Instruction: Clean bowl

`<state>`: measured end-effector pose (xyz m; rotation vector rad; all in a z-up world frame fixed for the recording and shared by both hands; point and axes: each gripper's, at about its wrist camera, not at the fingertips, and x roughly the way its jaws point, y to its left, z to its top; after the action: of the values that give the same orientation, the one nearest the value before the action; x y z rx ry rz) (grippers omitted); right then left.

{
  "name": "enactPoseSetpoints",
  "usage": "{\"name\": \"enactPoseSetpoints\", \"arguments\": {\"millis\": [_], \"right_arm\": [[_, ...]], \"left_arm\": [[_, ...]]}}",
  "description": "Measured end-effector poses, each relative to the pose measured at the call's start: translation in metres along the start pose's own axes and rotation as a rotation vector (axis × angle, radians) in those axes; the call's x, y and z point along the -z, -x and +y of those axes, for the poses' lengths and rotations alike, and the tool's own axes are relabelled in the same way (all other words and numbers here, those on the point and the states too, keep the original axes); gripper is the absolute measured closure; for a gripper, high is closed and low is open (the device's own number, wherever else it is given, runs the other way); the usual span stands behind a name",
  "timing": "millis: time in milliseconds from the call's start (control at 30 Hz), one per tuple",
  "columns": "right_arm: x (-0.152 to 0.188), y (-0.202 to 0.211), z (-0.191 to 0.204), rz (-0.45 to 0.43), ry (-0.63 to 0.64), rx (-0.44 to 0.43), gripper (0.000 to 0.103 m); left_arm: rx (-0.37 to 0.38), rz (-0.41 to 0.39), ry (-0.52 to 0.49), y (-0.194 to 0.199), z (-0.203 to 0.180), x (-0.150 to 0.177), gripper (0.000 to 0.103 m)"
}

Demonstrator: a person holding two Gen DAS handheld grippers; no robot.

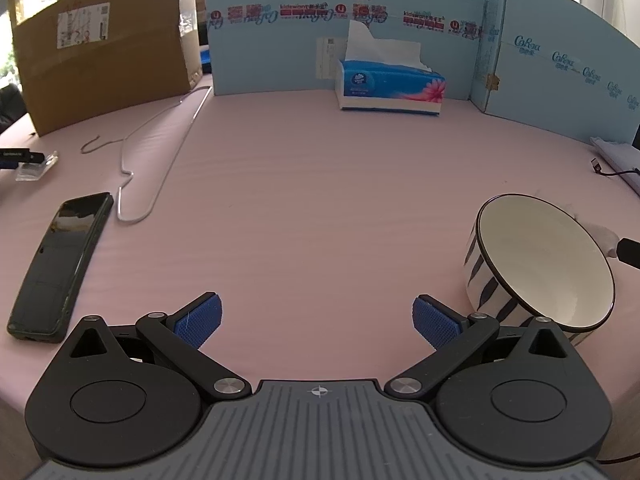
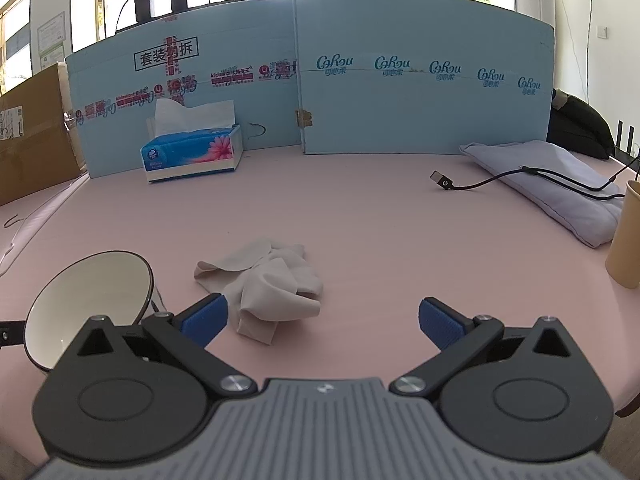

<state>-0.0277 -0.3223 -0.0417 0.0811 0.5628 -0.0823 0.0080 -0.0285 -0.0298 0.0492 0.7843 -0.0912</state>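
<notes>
A white bowl [image 1: 544, 264] with a dark rim and blue stripes outside stands on the pink table, just right of my left gripper [image 1: 316, 320], which is open and empty. The bowl also shows at the lower left of the right wrist view [image 2: 88, 300]. A crumpled white cloth [image 2: 272, 284] lies on the table right of the bowl, just ahead of my right gripper [image 2: 324, 320]. The right gripper is open and empty, its left fingertip close to the cloth. A bit of the cloth [image 1: 600, 236] peeks out behind the bowl in the left wrist view.
A blue tissue box [image 1: 390, 86] stands at the back by the blue cardboard wall [image 1: 280, 52]. A black phone [image 1: 60, 264], a wire hanger [image 1: 160, 148] and a brown carton [image 1: 104, 44] are at left. A folded cloth [image 2: 560, 184], a black cable [image 2: 500, 178] and a paper cup [image 2: 628, 236] are at right.
</notes>
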Motion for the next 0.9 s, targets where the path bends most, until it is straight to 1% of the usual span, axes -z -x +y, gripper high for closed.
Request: {"name": "enactPoseSetpoints", "arguments": {"millis": [467, 600, 900], "right_arm": [[0.0006, -0.0010, 0.0007, 0.004, 0.003, -0.001, 0.000], [0.0006, -0.0006, 0.0003, 0.005, 0.004, 0.000, 0.000], [0.0013, -0.0012, 0.0013, 0.006, 0.010, 0.002, 0.000]], "left_arm": [[-0.002, -0.004, 0.002, 0.0002, -0.0001, -0.0009, 0.000], [-0.003, -0.015, 0.017, 0.0014, 0.0015, -0.0022, 0.000], [0.007, -0.022, 0.023, 0.0011, 0.0035, -0.0043, 0.000]]}}
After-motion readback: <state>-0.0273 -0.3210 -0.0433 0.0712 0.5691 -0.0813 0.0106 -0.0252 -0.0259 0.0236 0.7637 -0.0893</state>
